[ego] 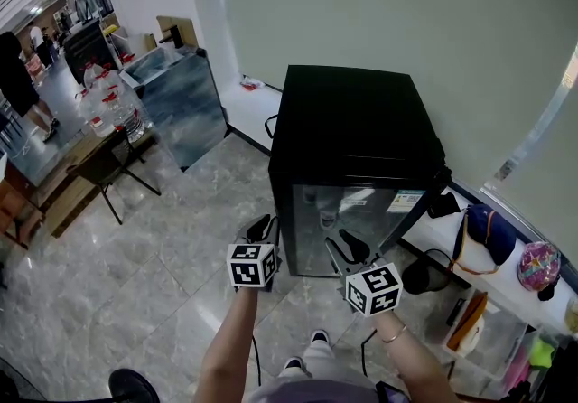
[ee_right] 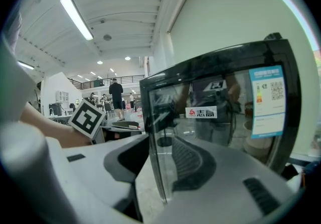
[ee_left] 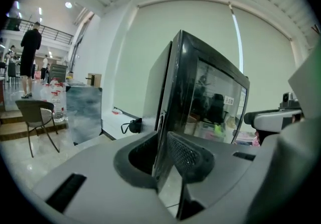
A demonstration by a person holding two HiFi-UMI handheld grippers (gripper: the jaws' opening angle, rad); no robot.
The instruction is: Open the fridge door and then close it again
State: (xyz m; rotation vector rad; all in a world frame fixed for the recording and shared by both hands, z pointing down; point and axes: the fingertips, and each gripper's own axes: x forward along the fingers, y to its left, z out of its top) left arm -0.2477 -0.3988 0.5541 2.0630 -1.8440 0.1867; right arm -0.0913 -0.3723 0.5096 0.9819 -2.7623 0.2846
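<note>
A small black fridge (ego: 348,121) stands on a grey tiled floor (ego: 181,284) against a pale wall. Its glass fridge door (ego: 361,216) faces the person and carries an energy label (ego: 406,201) near its upper right.

The left hand-held gripper (ego: 262,231) is at the door's left edge. In its own view its jaws are narrow and pinch that edge, with the fridge's side panel to the left and the glass to the right.

The right hand-held gripper (ego: 348,248) is low in front of the glass, just right of the left one. Its jaws stand partly apart, loosely astride the door's edge, and its right jaw shows through the glass.

A low white ledge (ego: 248,107) runs along the wall. To the fridge's right it holds a dark cap (ego: 488,234) and a pink round thing (ego: 539,266). Left of the fridge, well apart, stand a blue-grey cabinet (ego: 181,107), a folding chair (ego: 108,166) and water bottles (ego: 108,107). Nothing lies on the floor between the person's shoes (ego: 307,362) and the door.
</note>
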